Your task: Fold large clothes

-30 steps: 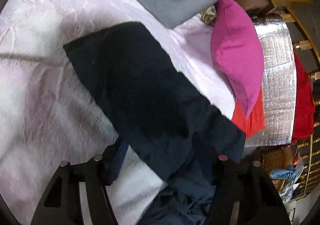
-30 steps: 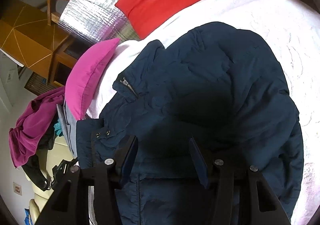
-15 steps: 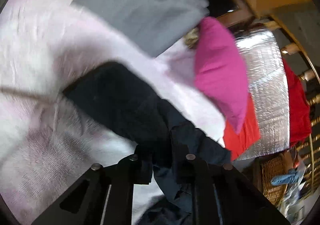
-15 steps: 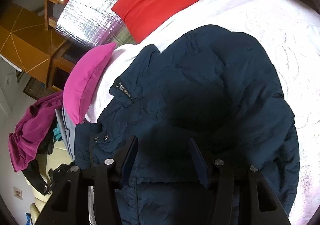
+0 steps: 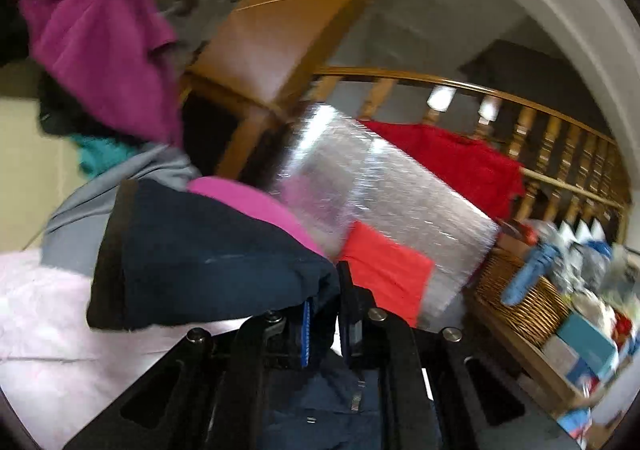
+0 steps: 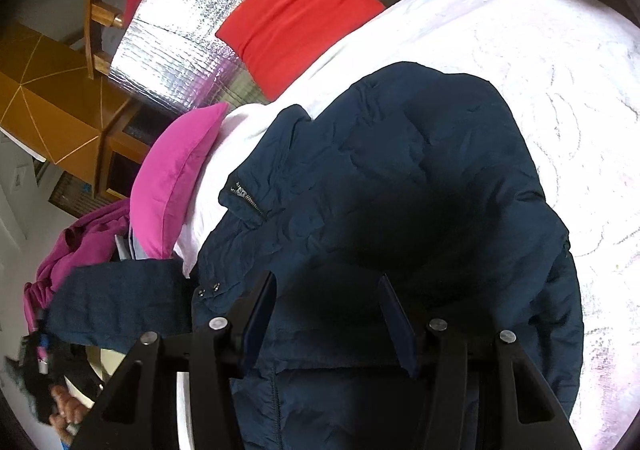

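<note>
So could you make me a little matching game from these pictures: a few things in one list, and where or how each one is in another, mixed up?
Things:
1. navy padded jacket
2. bright pink pillow
3. orange-red cushion
4. left gripper

States:
A. leaning on the silver foil panel
B. shut on the jacket's sleeve
C. spread on the white fleecy blanket
D. at the blanket's edge, beside the jacket's collar

Pairs: 1-C, 2-D, 3-A, 4-B

The left gripper (image 5: 323,324), low in the centre of its frame, has its jaws clamped together on navy fabric, while the right gripper (image 6: 328,320), at the bottom centre of its own frame, holds its jaws parted and gripping nothing.
</note>
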The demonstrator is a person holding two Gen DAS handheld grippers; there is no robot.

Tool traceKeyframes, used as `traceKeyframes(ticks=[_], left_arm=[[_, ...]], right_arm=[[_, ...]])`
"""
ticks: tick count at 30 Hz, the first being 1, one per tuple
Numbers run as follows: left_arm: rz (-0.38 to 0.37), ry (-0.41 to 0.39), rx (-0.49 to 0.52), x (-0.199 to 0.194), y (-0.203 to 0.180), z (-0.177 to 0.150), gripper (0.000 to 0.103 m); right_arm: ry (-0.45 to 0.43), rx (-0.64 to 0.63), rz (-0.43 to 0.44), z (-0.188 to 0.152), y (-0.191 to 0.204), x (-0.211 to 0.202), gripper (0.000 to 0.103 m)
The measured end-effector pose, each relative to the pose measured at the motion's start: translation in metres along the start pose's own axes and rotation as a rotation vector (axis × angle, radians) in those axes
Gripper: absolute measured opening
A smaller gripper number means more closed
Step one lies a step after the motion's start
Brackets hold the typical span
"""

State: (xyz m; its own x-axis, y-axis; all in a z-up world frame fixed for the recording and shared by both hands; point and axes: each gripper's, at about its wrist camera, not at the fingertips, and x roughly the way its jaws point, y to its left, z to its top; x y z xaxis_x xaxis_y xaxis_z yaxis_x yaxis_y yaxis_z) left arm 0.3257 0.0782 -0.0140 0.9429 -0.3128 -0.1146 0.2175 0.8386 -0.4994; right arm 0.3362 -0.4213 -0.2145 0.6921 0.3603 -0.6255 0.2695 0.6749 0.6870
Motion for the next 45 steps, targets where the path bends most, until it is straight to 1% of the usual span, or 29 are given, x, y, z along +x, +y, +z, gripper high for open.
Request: traceKeyframes(ticks=[1, 2, 4, 7, 9, 10, 11, 13, 14, 15, 16, 17, 18, 19, 21, 22, 23, 25, 27, 30, 34, 37, 42, 43, 45], left_arm=[[-0.034, 0.026, 0.023, 0.005, -0.011, -0.004, 0.011], [-0.047, 0.043, 0.035, 0.010, -0.016, -0.006, 0.011], [-0.079, 0.105, 0.064, 0.026, -0.030, -0.021, 0.011], [-0.126, 0.242, 0.102, 0.058, -0.045, -0.054, 0.011], [-0.127, 0.347, 0.132, 0.076, -0.054, -0.086, 0.011], [-0.124, 0.427, 0.148, 0.091, -0.056, -0.104, 0.012], [-0.108, 0.500, 0.161, 0.104, -0.056, -0.120, 0.016], [-0.036, 0.681, 0.159, 0.134, -0.046, -0.156, 0.038], [-0.007, 0.762, 0.143, 0.144, -0.039, -0.167, 0.053], [0.009, 0.820, 0.120, 0.150, -0.033, -0.175, 0.059], [0.010, 0.876, 0.073, 0.154, -0.024, -0.180, 0.062], [0.004, 0.901, 0.032, 0.154, -0.017, -0.181, 0.065], [0.005, 0.902, 0.014, 0.152, -0.013, -0.177, 0.066], [0.008, 0.884, 0.017, 0.148, -0.010, -0.171, 0.066], [0.012, 0.833, 0.041, 0.140, -0.006, -0.157, 0.071], [0.014, 0.803, 0.038, 0.134, -0.002, -0.149, 0.072], [0.012, 0.781, 0.022, 0.132, 0.000, -0.142, 0.074], [-0.005, 0.752, -0.039, 0.129, 0.013, -0.133, 0.075], [-0.013, 0.754, -0.093, 0.135, 0.022, -0.134, 0.075], [-0.042, 0.772, -0.192, 0.144, 0.036, -0.149, 0.075], [-0.096, 0.779, -0.275, 0.155, 0.039, -0.160, 0.075], [-0.131, 0.770, -0.303, 0.161, 0.035, -0.164, 0.074], [-0.212, 0.735, -0.308, 0.162, 0.017, -0.161, 0.074], [-0.210, 0.738, -0.292, 0.160, 0.013, -0.159, 0.074], [-0.179, 0.735, -0.277, 0.157, 0.011, -0.157, 0.074]], right_arm=[[0.000, 0.002, 0.000, 0.000, 0.000, 0.000, 0.057], [-0.001, 0.005, -0.001, 0.000, -0.001, 0.000, 0.057], [-0.006, 0.009, -0.002, 0.001, -0.002, -0.001, 0.057], [-0.011, 0.015, -0.001, 0.002, -0.004, -0.003, 0.057], [-0.014, 0.021, 0.000, 0.003, -0.005, -0.005, 0.057], [-0.013, 0.025, 0.001, 0.003, -0.006, -0.005, 0.057], [-0.014, 0.029, 0.001, 0.004, -0.007, -0.005, 0.057], [-0.014, 0.033, 0.001, 0.004, -0.009, -0.006, 0.057], [-0.014, 0.036, 0.002, 0.005, -0.009, -0.006, 0.057], [-0.016, 0.041, 0.005, 0.005, -0.010, -0.007, 0.057], [-0.019, 0.044, 0.008, 0.005, -0.011, -0.008, 0.057], [-0.021, 0.046, 0.010, 0.006, -0.011, -0.009, 0.057], [-0.023, 0.048, 0.013, 0.006, -0.011, -0.010, 0.058], [-0.026, 0.046, 0.015, 0.006, -0.010, -0.010, 0.058], [-0.030, 0.032, 0.010, 0.005, -0.007, -0.011, 0.059], [-0.030, 0.023, 0.006, 0.004, -0.005, -0.012, 0.059], [-0.029, 0.011, 0.004, 0.003, -0.003, -0.011, 0.059], [-0.025, -0.021, -0.003, 0.001, 0.003, -0.011, 0.060], [-0.025, -0.042, -0.011, -0.001, 0.008, -0.010, 0.060], [-0.019, -0.053, -0.018, -0.004, 0.010, -0.007, 0.060], [-0.014, -0.042, -0.025, -0.003, 0.008, -0.005, 0.060], [-0.017, -0.038, -0.026, -0.003, 0.006, -0.005, 0.060], [-0.024, -0.039, -0.023, -0.001, 0.004, -0.007, 0.060], [-0.023, -0.039, -0.023, -0.001, 0.003, -0.008, 0.060], [-0.020, -0.048, -0.028, -0.001, 0.002, -0.008, 0.060]])
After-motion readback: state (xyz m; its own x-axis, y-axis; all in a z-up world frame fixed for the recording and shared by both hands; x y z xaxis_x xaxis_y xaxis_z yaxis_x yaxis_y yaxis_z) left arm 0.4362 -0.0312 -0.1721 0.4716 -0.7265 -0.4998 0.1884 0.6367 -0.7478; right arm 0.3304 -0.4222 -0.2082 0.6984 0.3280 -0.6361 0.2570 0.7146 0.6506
